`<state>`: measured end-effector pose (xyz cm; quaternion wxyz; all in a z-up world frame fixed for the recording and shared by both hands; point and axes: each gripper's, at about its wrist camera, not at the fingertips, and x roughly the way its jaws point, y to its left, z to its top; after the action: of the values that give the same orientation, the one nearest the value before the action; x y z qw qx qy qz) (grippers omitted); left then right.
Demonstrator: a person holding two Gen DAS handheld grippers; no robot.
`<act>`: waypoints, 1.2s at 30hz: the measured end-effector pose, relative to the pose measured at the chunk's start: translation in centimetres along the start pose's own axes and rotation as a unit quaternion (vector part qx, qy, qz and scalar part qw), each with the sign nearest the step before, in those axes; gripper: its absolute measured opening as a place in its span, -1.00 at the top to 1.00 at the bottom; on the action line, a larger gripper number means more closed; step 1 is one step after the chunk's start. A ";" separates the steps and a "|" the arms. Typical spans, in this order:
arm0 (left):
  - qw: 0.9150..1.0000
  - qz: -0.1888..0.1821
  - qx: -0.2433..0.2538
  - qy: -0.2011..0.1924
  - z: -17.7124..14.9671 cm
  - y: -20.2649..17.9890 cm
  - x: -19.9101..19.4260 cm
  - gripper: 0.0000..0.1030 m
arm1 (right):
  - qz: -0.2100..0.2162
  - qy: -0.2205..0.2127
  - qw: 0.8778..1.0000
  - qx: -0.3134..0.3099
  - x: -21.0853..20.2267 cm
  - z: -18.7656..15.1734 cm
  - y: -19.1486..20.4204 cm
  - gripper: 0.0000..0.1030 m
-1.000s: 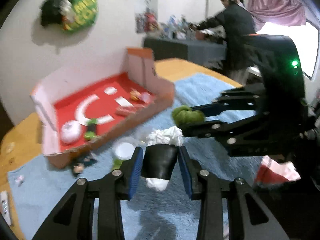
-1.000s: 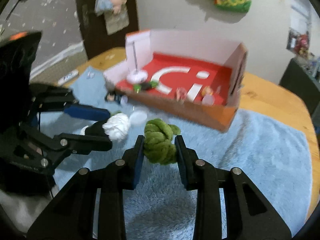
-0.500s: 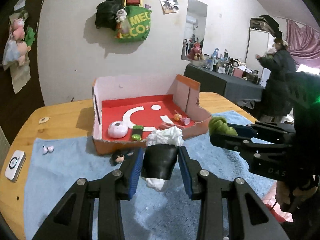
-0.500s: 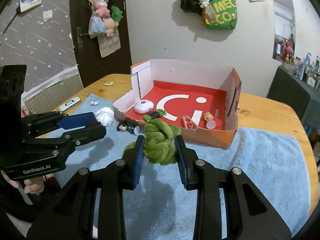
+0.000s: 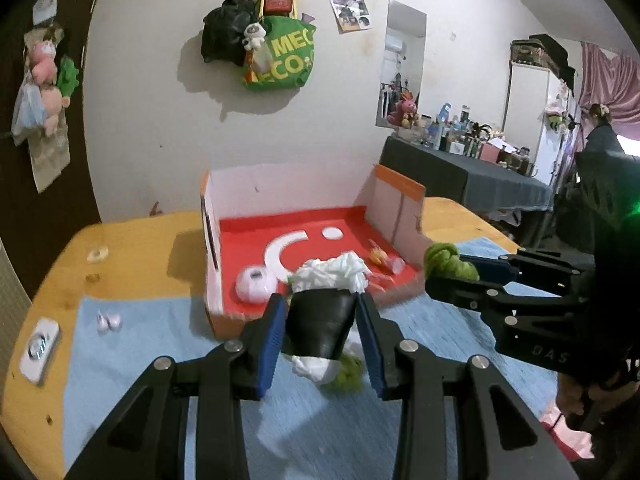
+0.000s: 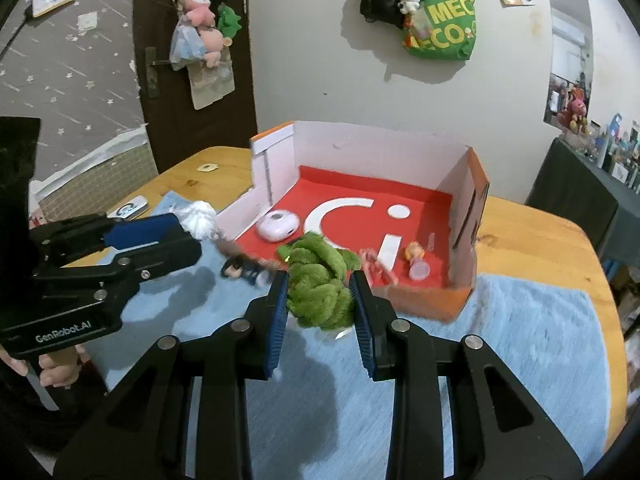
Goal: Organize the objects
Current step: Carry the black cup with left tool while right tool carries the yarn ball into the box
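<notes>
My left gripper [image 5: 322,334] is shut on a black-and-white plush toy [image 5: 320,320] and holds it above the blue towel [image 5: 160,360], just in front of the open red box [image 5: 304,236]. My right gripper [image 6: 320,312] is shut on a green knotted plush [image 6: 318,284] and holds it in front of the box [image 6: 360,196]. The right gripper also shows in the left wrist view [image 5: 452,276] with the green plush [image 5: 448,262] near the box's right front corner. The left gripper shows at the left of the right wrist view [image 6: 176,232].
In the box lie a white-pink round gadget [image 6: 278,226], a small orange figure [image 6: 414,250] and a pink item [image 6: 376,268]. A small doll [image 6: 240,270] lies on the towel [image 6: 520,340] by the box. A white device [image 5: 40,350] and earbuds [image 5: 108,322] lie at the left.
Both grippers have moved toward the red box with their plush toys still held. The box now looks closer and more square-on in both views.
</notes>
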<state>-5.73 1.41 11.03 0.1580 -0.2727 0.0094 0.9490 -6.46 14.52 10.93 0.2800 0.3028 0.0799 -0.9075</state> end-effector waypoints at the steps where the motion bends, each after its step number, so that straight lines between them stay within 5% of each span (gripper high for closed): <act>1: 1.000 0.004 0.002 0.001 0.5 0.1 0.5 0.25 | 0.000 0.005 1.000 0.000 0.6 0.6 -0.4 0.43; 10: 0.997 0.044 0.031 0.060 5.8 1.8 9.0 0.25 | -0.044 0.070 0.996 -0.034 8.0 6.3 -3.7 0.43; 20: 0.981 0.090 0.079 0.152 6.7 2.7 18.1 0.25 | -0.084 0.197 0.975 -0.060 18.1 8.3 -7.2 0.43; 36: 0.967 0.104 0.069 0.224 5.3 4.5 22.2 0.27 | -0.085 0.266 0.959 -0.055 21.2 7.1 -9.3 0.43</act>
<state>-27.60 4.27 3.65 0.0711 -0.4638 0.1386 0.8721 -29.17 10.30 3.81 0.1864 0.5096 0.2264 -0.8089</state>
